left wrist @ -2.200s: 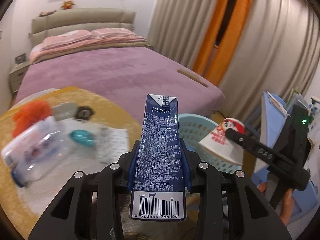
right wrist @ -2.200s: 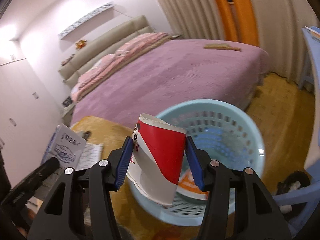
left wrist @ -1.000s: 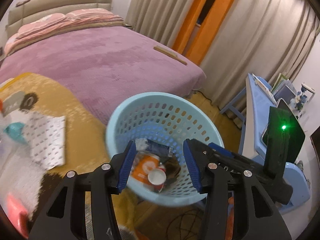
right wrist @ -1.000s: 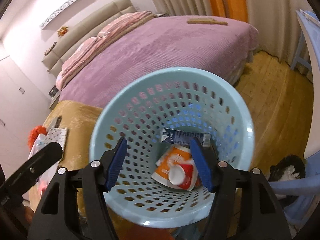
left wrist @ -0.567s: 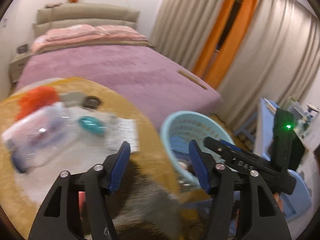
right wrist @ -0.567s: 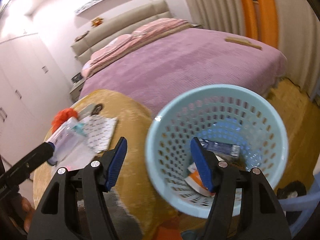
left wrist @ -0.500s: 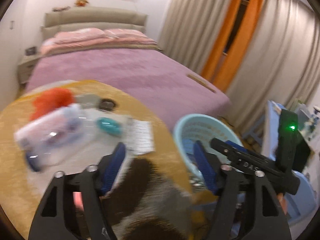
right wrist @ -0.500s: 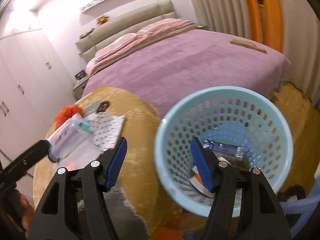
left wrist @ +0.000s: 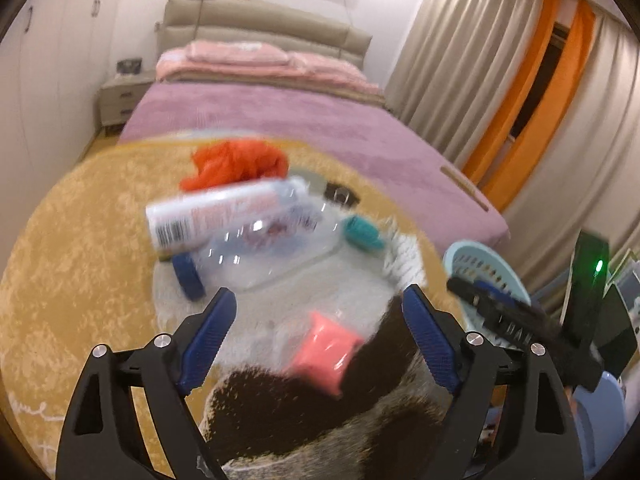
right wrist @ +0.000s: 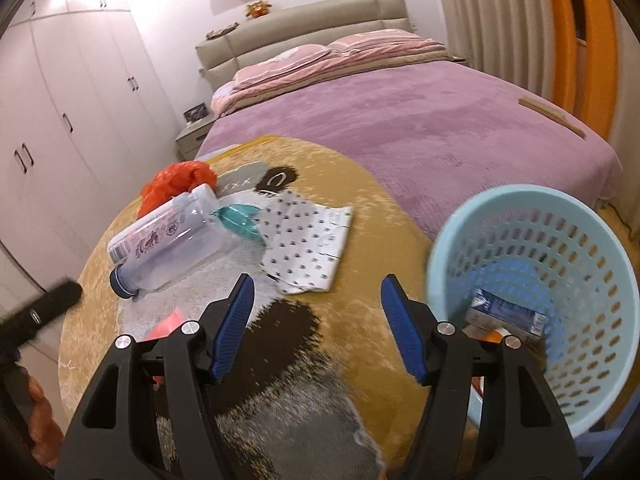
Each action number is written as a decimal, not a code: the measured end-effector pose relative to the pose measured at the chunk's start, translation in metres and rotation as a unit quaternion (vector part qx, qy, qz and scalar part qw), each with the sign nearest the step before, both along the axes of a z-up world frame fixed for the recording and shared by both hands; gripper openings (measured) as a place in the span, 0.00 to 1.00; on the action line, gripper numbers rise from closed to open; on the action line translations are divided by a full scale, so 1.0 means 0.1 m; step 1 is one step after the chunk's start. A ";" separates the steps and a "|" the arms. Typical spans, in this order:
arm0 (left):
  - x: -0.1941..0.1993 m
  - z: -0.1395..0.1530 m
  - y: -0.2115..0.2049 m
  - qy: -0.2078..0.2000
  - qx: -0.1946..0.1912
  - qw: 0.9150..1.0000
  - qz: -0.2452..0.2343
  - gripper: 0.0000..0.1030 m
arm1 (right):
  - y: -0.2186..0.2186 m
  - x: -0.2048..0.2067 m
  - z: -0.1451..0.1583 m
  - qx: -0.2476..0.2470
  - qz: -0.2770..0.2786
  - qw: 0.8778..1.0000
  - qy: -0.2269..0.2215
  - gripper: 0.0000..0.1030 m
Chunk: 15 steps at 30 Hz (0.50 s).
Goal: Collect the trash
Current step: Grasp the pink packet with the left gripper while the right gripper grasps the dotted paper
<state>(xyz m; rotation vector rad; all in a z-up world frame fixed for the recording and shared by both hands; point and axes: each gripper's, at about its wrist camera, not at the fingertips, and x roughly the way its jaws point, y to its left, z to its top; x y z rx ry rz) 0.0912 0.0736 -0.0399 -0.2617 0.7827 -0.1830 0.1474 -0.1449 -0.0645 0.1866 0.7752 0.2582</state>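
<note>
Up front in the left wrist view, the left gripper [left wrist: 316, 322] has its fingers spread wide with nothing between them. Just ahead of the fingertips, in the gap, lies a pink packet [left wrist: 326, 350], smeared by motion blur so its print cannot be read. Beyond the left finger lies a clear plastic bottle [left wrist: 236, 222] on its side on the yellow rug [left wrist: 80, 240], its blue cap toward that fingertip; an orange bag [left wrist: 238, 162] sits behind it and a teal wrapper [left wrist: 362, 234] beside it. Past the right finger, the light blue basket [left wrist: 480, 258] is mostly hidden by the other tool.

From the right wrist view, the right gripper [right wrist: 318, 314] is likewise spread and empty. Ahead of the gap lies a dotted paper [right wrist: 308, 250], flat on the rug. The bottle [right wrist: 168, 242] lies beyond the left finger, and the pink packet [right wrist: 166, 326] peeks from behind that finger, largely covered. Right of the right finger stands the basket [right wrist: 532, 280], holding a blue carton [right wrist: 506, 314]; an orange item below it is barely visible.
</note>
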 end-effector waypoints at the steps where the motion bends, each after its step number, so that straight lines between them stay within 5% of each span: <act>1: 0.00 -0.06 0.00 0.006 -0.001 1.000 -0.003 0.81 | 0.05 0.02 -0.01 -0.004 0.001 1.000 0.000 0.60; 8: 0.07 -0.42 -0.14 0.032 0.038 0.998 -0.032 0.81 | 0.19 0.31 -0.15 -0.017 0.005 1.000 0.022 0.61; 15: 0.10 -0.62 -0.32 0.048 0.080 0.994 -0.051 0.79 | 0.31 0.49 -0.30 -0.019 0.004 0.999 0.044 0.71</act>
